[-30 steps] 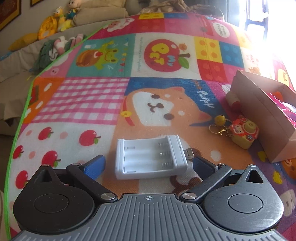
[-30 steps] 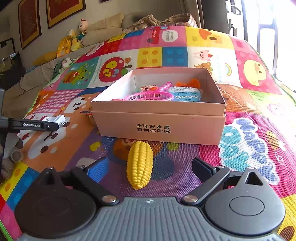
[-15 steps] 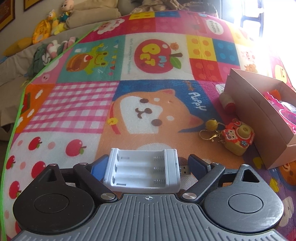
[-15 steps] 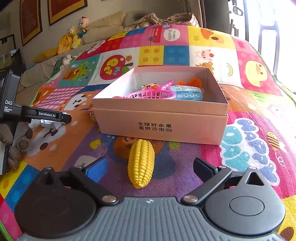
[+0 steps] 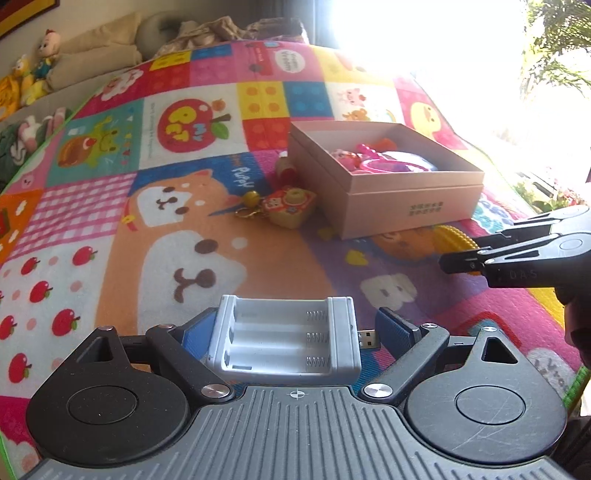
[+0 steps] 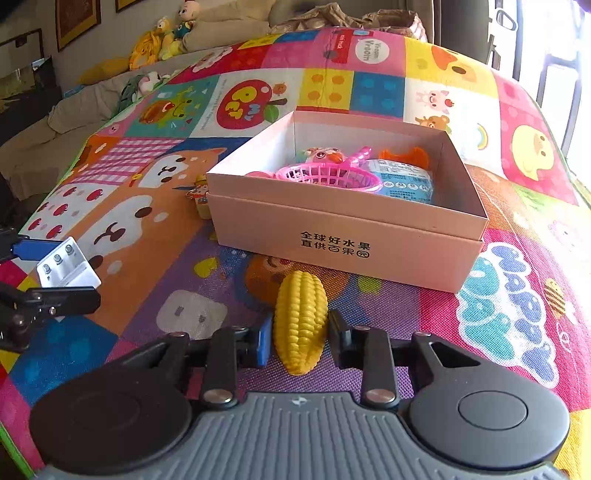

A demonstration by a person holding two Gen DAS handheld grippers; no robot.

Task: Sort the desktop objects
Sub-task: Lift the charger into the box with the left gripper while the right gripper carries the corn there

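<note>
Plush toys [image 6: 168, 31] beside framed pictures [image 6: 77, 20]

surface: play mat [image 6: 517, 295] | on it: box [image 6: 343, 236], corn [image 6: 301, 325], perhaps camera keychain [image 5: 290, 206]

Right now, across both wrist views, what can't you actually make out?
- Left wrist: window glare washes out the far side of the mat beyond the box.
- Left wrist: the toy corn is mostly hidden behind the right gripper.
- Right wrist: the box wall covers most of the camera keychain.

Pink box [image 6: 343, 236] blocks way ahead; open mat [image 5: 122, 258] left; right of box glare-washed, unclear.
</note>
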